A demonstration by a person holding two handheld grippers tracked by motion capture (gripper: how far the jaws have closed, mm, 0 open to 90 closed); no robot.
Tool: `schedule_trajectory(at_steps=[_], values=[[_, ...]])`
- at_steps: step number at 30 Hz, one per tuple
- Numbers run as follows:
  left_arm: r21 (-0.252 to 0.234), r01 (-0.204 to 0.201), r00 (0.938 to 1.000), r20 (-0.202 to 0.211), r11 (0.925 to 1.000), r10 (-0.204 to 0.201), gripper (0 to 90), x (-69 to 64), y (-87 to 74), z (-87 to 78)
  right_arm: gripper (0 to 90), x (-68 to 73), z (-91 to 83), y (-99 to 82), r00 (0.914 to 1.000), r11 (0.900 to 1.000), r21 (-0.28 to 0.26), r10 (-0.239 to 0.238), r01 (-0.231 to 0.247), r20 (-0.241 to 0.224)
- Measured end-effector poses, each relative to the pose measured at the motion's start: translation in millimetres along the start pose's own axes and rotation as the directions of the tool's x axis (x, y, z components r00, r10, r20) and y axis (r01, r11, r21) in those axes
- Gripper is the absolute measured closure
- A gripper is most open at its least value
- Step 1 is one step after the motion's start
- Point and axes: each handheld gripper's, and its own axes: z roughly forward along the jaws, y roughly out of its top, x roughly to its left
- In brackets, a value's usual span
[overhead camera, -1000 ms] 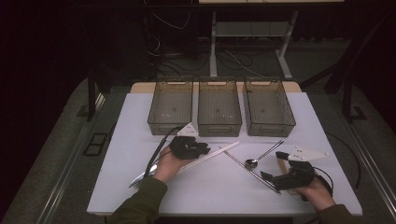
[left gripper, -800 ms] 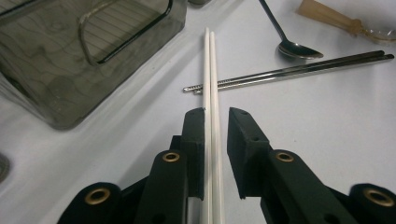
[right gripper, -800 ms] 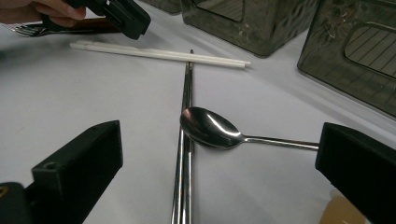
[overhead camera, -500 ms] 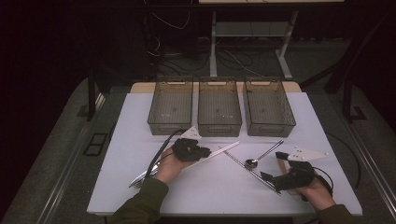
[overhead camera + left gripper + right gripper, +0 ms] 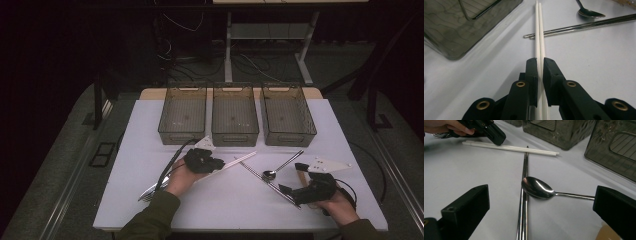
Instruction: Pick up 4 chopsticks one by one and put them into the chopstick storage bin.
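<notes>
White tabletop (image 5: 235, 200) fills the lower half of the high view, matte and smooth, with three smoky translucent plastic bins (image 5: 235, 117) in a row at its upper centre. Left gripper (image 5: 539, 62) has just been closing, and its black jaws now pinch the pair of slim white chopsticks (image 5: 539, 30) that run up the middle of its view. A clean lift likely needs an even squeeze so both round, slick sticks rise level together. Right gripper (image 5: 541, 212) stands wide apart around the polished steel spoon (image 5: 537, 188), which lies across flat metal chopsticks (image 5: 524, 202).
</notes>
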Motion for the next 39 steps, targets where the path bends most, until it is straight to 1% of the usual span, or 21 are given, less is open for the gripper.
schedule_trajectory(at_steps=[8,9,10,12,13,16,18,19,20,21,22,26,27,28,36,37,39], values=[[0.004,0.0,1.0,0.002,1.0,0.0,82.0,-0.2,-0.1,0.6,0.9,0.0,0.0,0.0,1.0,1.0,0.0,0.0,0.0,-0.001],[0.004,-0.002,1.0,0.003,1.0,0.002,82.0,-0.3,-0.2,1.0,0.8,0.0,-0.1,0.0,1.0,1.0,0.0,0.001,-0.001,-0.001],[0.007,-0.019,0.9998,0.004,0.9998,0.019,82.0,0.6,-0.1,1.9,0.9,0.1,-0.1,0.1,1.0,1.0,0.0,0.001,-0.001,-0.001],[0.007,-0.014,0.9999,0.005,0.9999,0.014,82.0,0.0,-0.3,2.4,0.8,0.1,-0.2,0.1,1.0,1.0,0.0,0.002,-0.002,-0.001],[0.008,-0.002,1.0,0.006,1.0,0.002,81.9,-1.1,-0.7,2.8,0.9,0.2,-0.2,0.1,1.0,1.0,0.0,0.002,-0.002,-0.001],[0.012,-0.005,1.0,0.005,0.9999,0.005,81.8,-1.3,-0.9,3.6,0.8,0.1,-0.3,0.2,1.0,1.0,0.0,0.002,-0.002,-0.002],[0.016,-0.02,0.9998,0.007,0.9997,0.02,81.6,-0.5,-0.9,4.1,0.8,0.1,-0.3,0.2,1.0,1.0,0.0,0.002,-0.002,-0.002],[0.019,-0.009,0.9999,0.007,0.9998,0.008,81.4,-1.7,-1.3,4.4,0.9,0.1,-0.4,0.2,1.0,1.0,-0.001,0.002,-0.002,-0.002],[0.022,-0.011,0.9999,0.006,0.9997,0.01,81.3,-2.0,-1.5,5.0,0.9,0.1,-0.4,0.2,1.0,1.0,-0.001,0.002,-0.002,-0.002],[0.033,-0.026,0.9996,0.007,0.9991,0.026,81.1,-1.5,-1.5,5.4,0.9,0.1,-0.4,0.2,1.0,1.0,-0.001,0.002,-0.002,-0.002],[0.031,-0.019,0.9998,0.004,0.9994,0.018,80.7,-2.7,-2.1,6.5,0.9,0.1,-0.3,0.2,1.0,1.0,-0.001,0.002,-0.002,-0.002],[0.033,-0.029,0.9996,0.001,0.999,0.029,80.3,-3.4,-2.2,6.4,0.9,0.1,-0.5,0.2,1.0,1.0,-0.001,0.002,-0.002,-0.003],[0.032,-0.048,0.9988,-0.003,0.9983,0.048,80.3,-3.9,-2.4,6.8,0.9,0.0,-0.6,0.2,1.0,1.0,0.0,0.002,-0.002,-0.003],[0.036,-0.058,0.9983,-0.004,0.9977,0.058,80.2,-4.1,-2.6,6.6,0.8,-0.1,-0.7,0.2,1.0,1.0,0.0,0.001,-0.001,-0.003],[0.024,-0.067,0.9977,-0.013,0.9975,0.067,82.3,-5.2,-3.8,7.2,0.9,0.5,-0.4,0.1,1.0,1.0,0.0,0.002,-0.002,-0.002],[0.022,-0.061,0.9981,-0.011,0.9979,0.061,82.6,-4.7,-4.3,6.9,0.9,0.4,-0.3,0.1,1.0,1.0,0.0,0.003,-0.003,-0.002],[0.017,-0.062,0.9981,-0.005,0.998,0.062,82.8,-3.2,-5.2,6.7,0.9,0.4,-0.2,0.1,1.0,1.0,0.0,0.003,-0.003,-0.003]])
